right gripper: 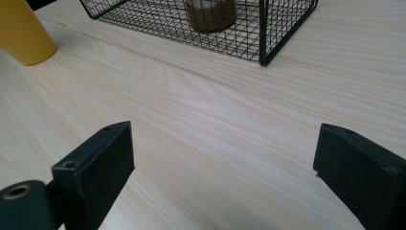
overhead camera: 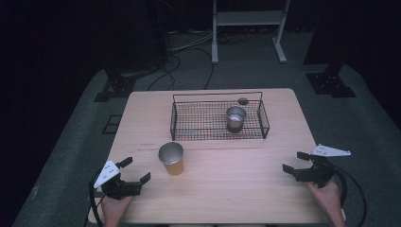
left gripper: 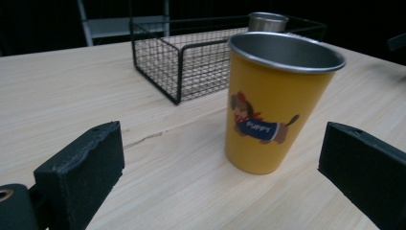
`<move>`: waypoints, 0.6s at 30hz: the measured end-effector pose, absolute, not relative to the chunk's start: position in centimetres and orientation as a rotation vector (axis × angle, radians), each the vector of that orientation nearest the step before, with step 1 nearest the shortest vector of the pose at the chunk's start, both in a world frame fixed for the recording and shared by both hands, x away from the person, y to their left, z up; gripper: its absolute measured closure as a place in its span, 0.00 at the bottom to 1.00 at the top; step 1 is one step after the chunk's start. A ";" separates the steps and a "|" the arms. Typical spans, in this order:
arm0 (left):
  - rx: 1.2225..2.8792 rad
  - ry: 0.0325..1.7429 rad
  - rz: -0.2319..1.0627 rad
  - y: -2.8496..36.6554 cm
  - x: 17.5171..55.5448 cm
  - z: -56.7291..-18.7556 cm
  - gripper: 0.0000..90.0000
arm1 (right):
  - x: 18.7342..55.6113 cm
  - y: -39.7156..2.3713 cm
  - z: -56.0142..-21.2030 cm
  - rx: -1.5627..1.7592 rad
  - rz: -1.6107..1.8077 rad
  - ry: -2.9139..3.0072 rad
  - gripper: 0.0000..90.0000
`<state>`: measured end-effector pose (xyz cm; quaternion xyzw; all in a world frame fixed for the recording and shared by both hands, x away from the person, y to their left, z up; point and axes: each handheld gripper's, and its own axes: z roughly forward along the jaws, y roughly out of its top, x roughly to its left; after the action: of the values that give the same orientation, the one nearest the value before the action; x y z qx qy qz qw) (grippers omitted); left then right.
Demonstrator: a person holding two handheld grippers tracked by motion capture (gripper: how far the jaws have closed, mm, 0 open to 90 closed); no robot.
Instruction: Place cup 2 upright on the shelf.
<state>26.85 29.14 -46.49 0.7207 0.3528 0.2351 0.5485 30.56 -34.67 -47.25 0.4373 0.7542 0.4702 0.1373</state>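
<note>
Now, left gripper (overhead camera: 137, 170): jaws wide apart, holding nothing, aimed at the cup.
Right gripper (overhead camera: 293, 162): jaws spread wide, empty, over bare wood.
Yellow metal cup with dog print (left gripper: 273, 103): upright on the light wooden table (overhead camera: 246, 189), just ahead of the left gripper, in front of the black wire basket (overhead camera: 189, 124).
Steel cup (overhead camera: 235, 118): upright inside the basket.

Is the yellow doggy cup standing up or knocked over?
Standing up: the yellow metal cup sits base-down on the wooden table, rim on top.

Bare desk (overhead camera: 227, 189) along the near edge between left gripper (overhead camera: 135, 171) and right gripper (overhead camera: 292, 161), both with jaws apart, yellow cup (overhead camera: 172, 159) just ahead of the left one blocks its straight path, wire basket (overhead camera: 217, 117) with metal cup (overhead camera: 235, 118) fills the far middle.
</note>
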 end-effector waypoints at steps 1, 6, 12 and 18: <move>1.709 0.827 0.553 29.1 26.9 -46.5 0.01 | 30.5 -34.7 -47.3 1.265 1.363 2.180 0.06; 1.725 0.800 0.517 28.6 26.9 -46.2 0.01 | 30.2 -34.8 -47.7 1.264 1.362 2.173 0.06; 1.753 0.771 0.484 28.2 27.2 -46.0 0.01 | 29.9 -34.5 -48.0 1.257 1.344 2.188 0.06; 1.788 0.748 0.456 27.6 27.3 -45.7 0.01 | 29.7 -34.5 -47.9 1.246 1.346 2.189 0.13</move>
<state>27.30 27.59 -45.68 0.7535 0.3153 0.1924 0.5440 29.70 -34.48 -47.87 0.4319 0.7586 0.4665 0.1426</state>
